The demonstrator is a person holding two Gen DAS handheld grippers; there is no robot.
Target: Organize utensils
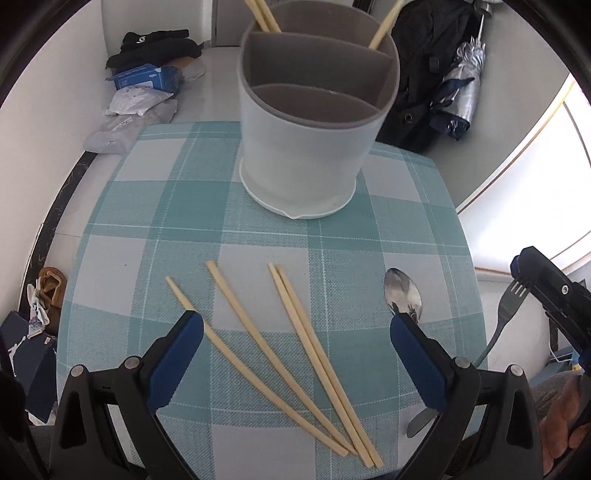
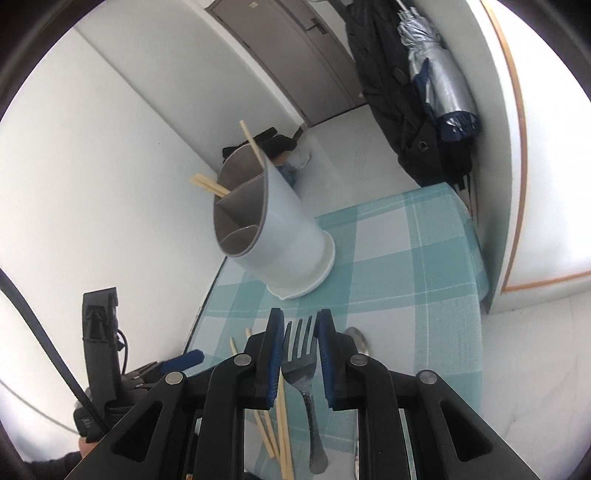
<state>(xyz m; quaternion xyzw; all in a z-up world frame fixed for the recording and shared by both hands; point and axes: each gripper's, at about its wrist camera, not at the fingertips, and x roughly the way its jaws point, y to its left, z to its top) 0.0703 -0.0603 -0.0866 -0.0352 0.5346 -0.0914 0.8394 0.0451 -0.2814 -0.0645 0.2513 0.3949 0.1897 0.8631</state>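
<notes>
A grey-white utensil holder (image 1: 306,155) with three compartments stands at the far side of the teal checked placemat (image 1: 147,221); chopsticks (image 1: 264,16) lean in its rear compartment. Several loose chopsticks (image 1: 258,350) lie on the mat under my left gripper (image 1: 295,321), which is open and holds nothing. A metal spoon (image 1: 402,291) lies beside its right finger. My right gripper (image 2: 300,317) is shut on a metal fork (image 2: 301,354), tines forward and handle hanging below. In the left wrist view that fork (image 1: 506,306) is in the air off the mat's right edge. The holder (image 2: 284,236) is ahead of it.
Black clothes (image 1: 155,48), a blue packet (image 1: 147,77) and plastic bags (image 1: 136,103) lie at the back left. A dark jacket (image 1: 424,74) and a silver umbrella (image 1: 465,92) hang at the back right. A shoe box (image 1: 26,350) sits low on the left.
</notes>
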